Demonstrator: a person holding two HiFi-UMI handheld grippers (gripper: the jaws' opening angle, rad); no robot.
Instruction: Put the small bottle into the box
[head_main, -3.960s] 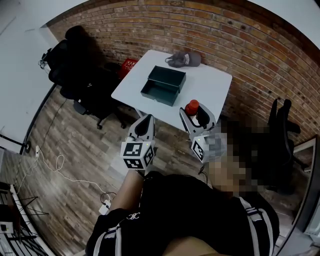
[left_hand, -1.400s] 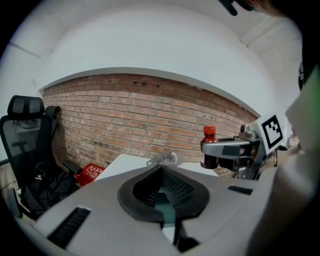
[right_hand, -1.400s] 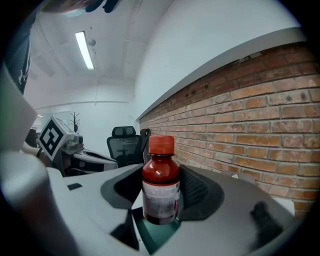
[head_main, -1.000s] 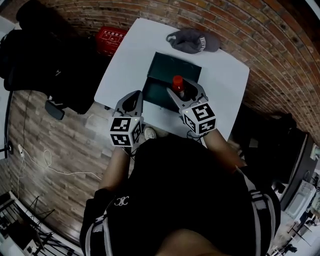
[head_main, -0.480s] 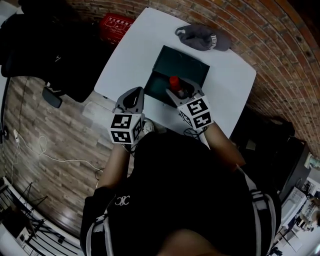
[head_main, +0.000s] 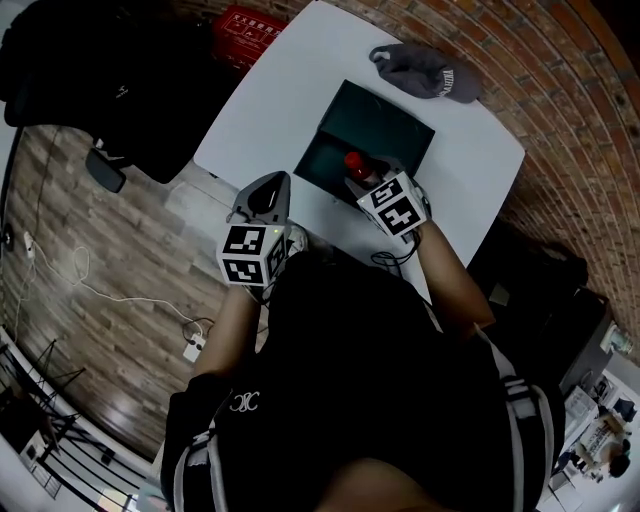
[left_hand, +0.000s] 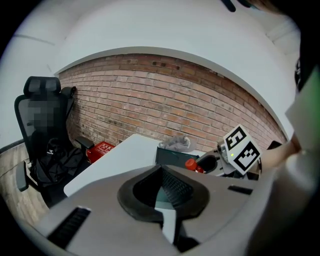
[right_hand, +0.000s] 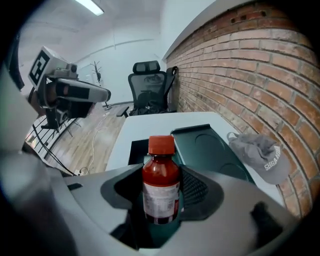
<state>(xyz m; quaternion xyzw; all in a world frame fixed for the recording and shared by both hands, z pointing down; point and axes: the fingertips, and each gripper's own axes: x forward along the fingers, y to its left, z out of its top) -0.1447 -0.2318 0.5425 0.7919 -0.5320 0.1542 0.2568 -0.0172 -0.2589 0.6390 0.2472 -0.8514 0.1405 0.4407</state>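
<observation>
Over the white table (head_main: 280, 90), head view: my right gripper (head_main: 362, 176) sits above the near right part of the open dark green box (head_main: 385, 115), pinching the small red-brown bottle with a red cap (head_main: 355, 162). My left gripper (head_main: 268, 188) hangs at the table's near edge, beside the box and apart from it. A grey fabric cap (head_main: 425, 70) lies on the table beyond the box. A red plastic crate (head_main: 250, 20) stands on the floor past the far corner.

Left gripper view: my jaws are pressed together at the tips, with nothing between them. Ahead I see the table, the box, the bottle's red cap and the right gripper's marker cube. A brick wall (left_hand: 165, 95) runs behind, with a black office chair (left_hand: 40, 115) at left.

Right gripper view: my jaws clamp the bottle's labelled body, one pad on each side. The bottle is upright, its cap clear above the jaws. The box's dark interior lies below and ahead. I cannot tell whether the bottle's base touches the box.
</observation>
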